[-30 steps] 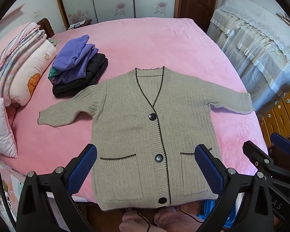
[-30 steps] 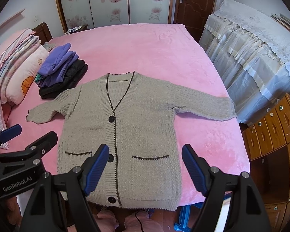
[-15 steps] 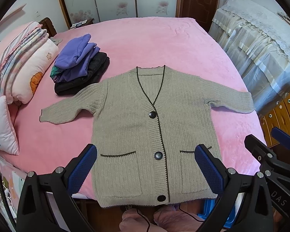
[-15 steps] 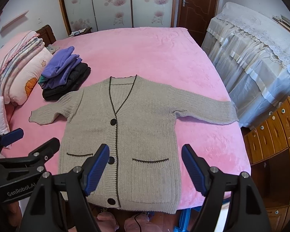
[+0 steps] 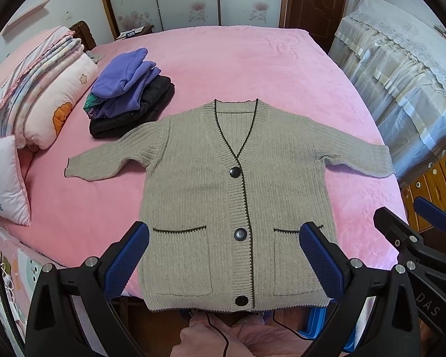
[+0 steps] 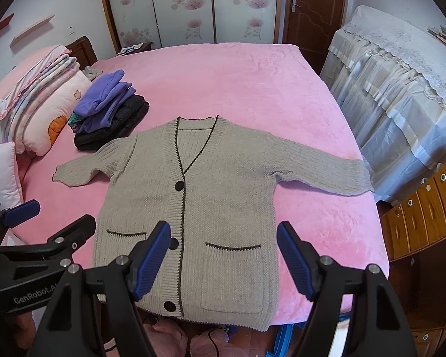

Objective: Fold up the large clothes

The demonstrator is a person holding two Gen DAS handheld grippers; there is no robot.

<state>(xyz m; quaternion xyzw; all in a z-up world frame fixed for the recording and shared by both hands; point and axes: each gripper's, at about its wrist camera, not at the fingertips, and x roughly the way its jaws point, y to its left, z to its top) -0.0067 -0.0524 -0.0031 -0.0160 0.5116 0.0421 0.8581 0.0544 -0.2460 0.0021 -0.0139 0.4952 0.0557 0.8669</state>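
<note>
1. Left wrist view: the grey cardigan [image 5: 238,205] lies flat and face up on the pink bed [image 5: 252,65], buttoned, both sleeves spread out to the sides, its hem at the near edge of the mattress.
2. The left gripper [image 5: 223,255] hangs above the hem with its jaws wide apart — nothing between the blue pads [image 5: 128,258], which frame the two pockets.
3. The right gripper [image 5: 413,226] shows at the right edge of this view, off the bed's corner and apart from the cardigan.
4. Right wrist view: the right gripper [image 6: 223,253] also has its jaws spread and empty, above the lower right half of the cardigan [image 6: 211,208]; the left gripper [image 6: 44,226] sits at the lower left, beside the hem.
5. Against the frames from a second ago, the cardigan lies just as it did — same spread, same sleeves. Both cameras have tilted up slightly, so the garment sits a little lower in each view and more of the wardrobe doors [image 6: 187,9] shows.
6. A stack of folded clothes [image 5: 128,95], purple on black, rests on the bed just beyond the cardigan's left-hand sleeve in the picture; pillows and folded quilts [image 5: 41,89] lie farther left.
7. A wooden drawer cabinet [image 6: 425,208] stands off the bed's right side, near a lace-covered piece of furniture [image 6: 401,83].
</note>
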